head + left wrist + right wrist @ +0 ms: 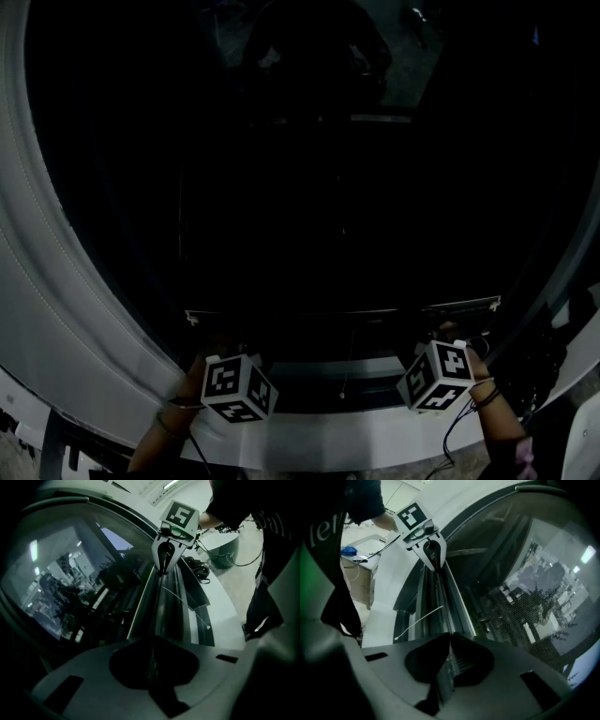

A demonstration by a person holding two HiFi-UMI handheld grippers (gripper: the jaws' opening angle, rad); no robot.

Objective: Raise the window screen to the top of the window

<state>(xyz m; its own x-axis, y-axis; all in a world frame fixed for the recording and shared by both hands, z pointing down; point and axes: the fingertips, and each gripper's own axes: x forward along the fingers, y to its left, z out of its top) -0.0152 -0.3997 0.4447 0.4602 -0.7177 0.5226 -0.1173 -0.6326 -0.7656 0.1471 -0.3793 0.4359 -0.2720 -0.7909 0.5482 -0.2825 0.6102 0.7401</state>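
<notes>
Ahead of me, the dark window (pixel 300 187) fills the head view, with a pale curved frame (pixel 56 281) round it. Window screen (pixel 520 620) sits low: its bottom rail (pixel 342 312) is just above the white sill (pixel 375 436), well below the window's top. Mesh shows past the right jaws. Left gripper (pixel 151 665) is pinched on the rail near its left end. Right gripper (pixel 447 665) is clamped on the same rail near the right end. I see each gripper from the other's camera. Thin white pull cord (pixel 349 361) hangs from mid-rail, between the grippers.
</notes>
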